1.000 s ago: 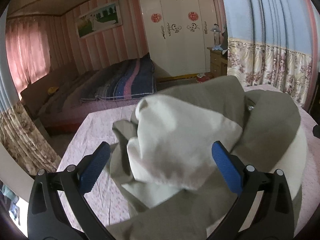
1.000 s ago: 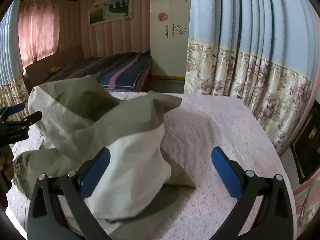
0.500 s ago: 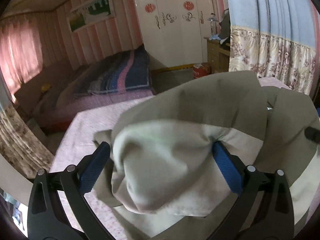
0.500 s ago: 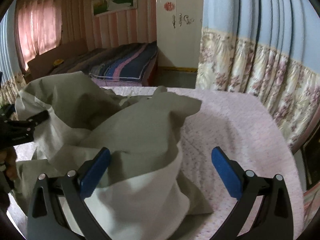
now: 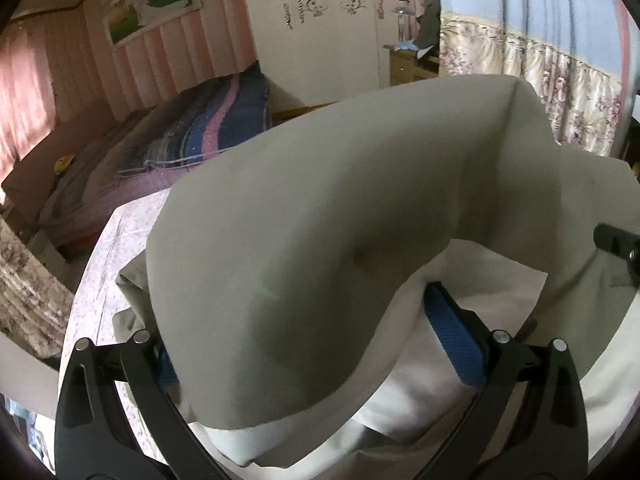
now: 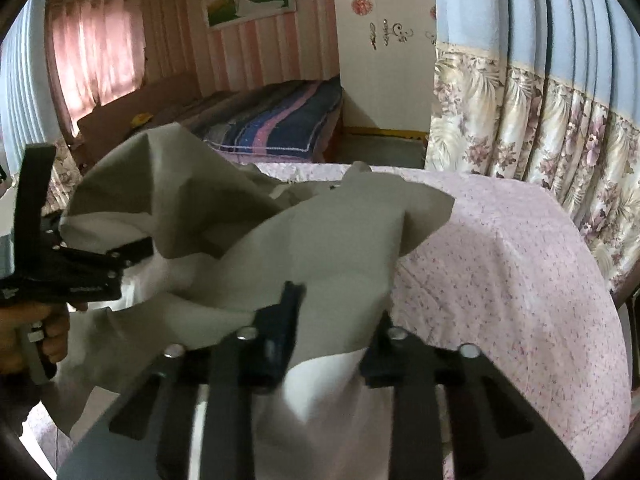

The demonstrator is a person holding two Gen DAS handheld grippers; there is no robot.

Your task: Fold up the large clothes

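Gripping the bunched khaki garment (image 6: 320, 248) over the pink-covered table (image 6: 520, 264): right gripper (image 6: 332, 332) clamped near, left gripper (image 5: 296, 336) wide, cloth between.

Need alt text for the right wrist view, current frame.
The right gripper is closed on a fold of a large grey-green garment with a white lining, lifted over a pink flowered tablecloth. At left, the left gripper reaches into the same garment. A bed and flowered curtains stand behind.
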